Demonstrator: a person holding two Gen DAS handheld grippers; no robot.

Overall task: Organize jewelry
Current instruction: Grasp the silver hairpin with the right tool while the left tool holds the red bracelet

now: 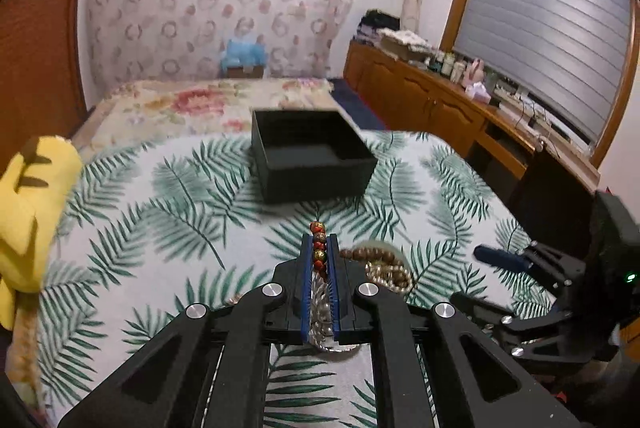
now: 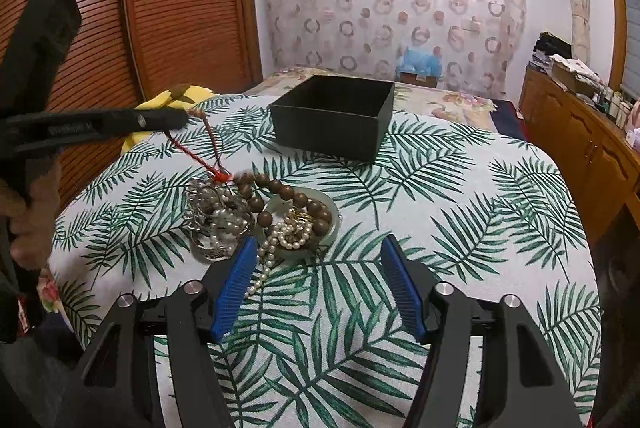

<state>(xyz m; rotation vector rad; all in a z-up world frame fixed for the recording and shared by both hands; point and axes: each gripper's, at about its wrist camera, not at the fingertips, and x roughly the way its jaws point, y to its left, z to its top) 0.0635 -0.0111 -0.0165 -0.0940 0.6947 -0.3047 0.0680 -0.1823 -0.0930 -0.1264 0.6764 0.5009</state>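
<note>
Right gripper (image 2: 320, 288): jaws apart, nothing between them, hovering over the leaf-print cloth (image 2: 460, 228). A pearl strand (image 2: 264, 268) trails from the pile toward its left finger.

Just beyond it, a small pale dish (image 2: 330, 206) holds pearls, a gold-coloured piece and part of a brown bead string (image 2: 280, 188). The string arcs across the dish and out over its left rim. Beside the dish on the left lies a tangle of silver pieces and pearls (image 2: 216, 216).

Left gripper (image 1: 320, 248): jaws together, clamped on a red-and-gold bead bracelet (image 1: 319, 248). The beads lie in a row along the fingers, pointing away from the camera toward the box. In the right wrist view a red cord (image 2: 188, 148) runs taut from the left gripper tips down to the tangle.

Farther back, a black box (image 2: 336, 116) stands open-topped on the cloth; its visible interior is bare.
</note>
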